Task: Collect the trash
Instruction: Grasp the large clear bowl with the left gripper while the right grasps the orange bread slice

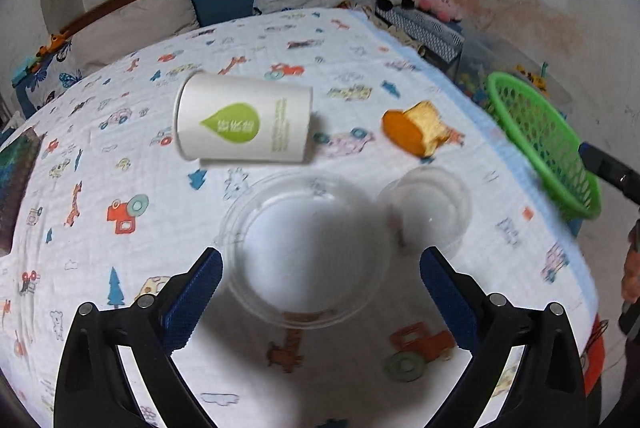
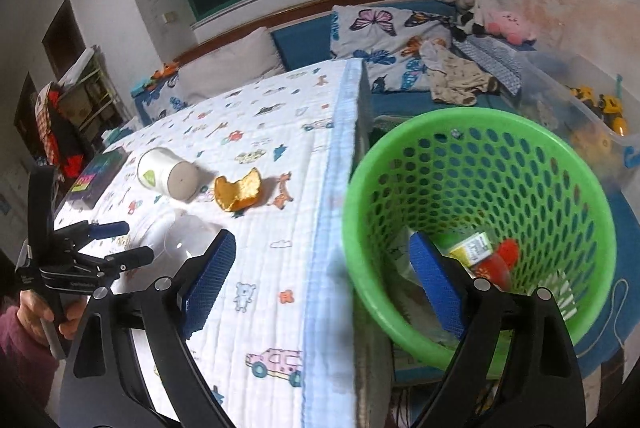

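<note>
Between the wide-open jaws of the left gripper [image 1: 320, 292], just ahead of the blue pads and touched by neither: a large clear plastic lid [image 1: 306, 252], lying flat on the printed bedsheet [image 1: 120, 156], blurred but whole; not yet gripped. Beyond the jaws and toward the left finger's side: a white paper cup [image 1: 242, 122] on its side, well past the fingertips, untouched. Beyond the right finger of that gripper: a smaller clear cup [image 1: 426, 206], just beside the lid; farther out, an orange peel [image 1: 414, 130], apart from both.

Off to the right of those jaws, past the sheet's edge: the green basket [image 1: 540, 144], held tilted.

Across in the right wrist view, to the left of the right gripper [image 2: 324, 284]: peel [image 2: 238, 192] and paper cup [image 2: 168, 174] again on the sheet, well ahead of the left finger. Jaws of this gripper spread too, pads pressing on nothing; basket rim [image 2: 360, 228] between them, right finger inside the basket wall, so carried hooked rather than pinched, probably. Beyond that right finger, at the basket bottom: some wrappers [image 2: 486, 254] already dropped in, one yellow, one red, details too small to name.

Partly done, then, judging by this: a few scraps collected; four pieces left on the bed, the lid likeliest first.
</note>
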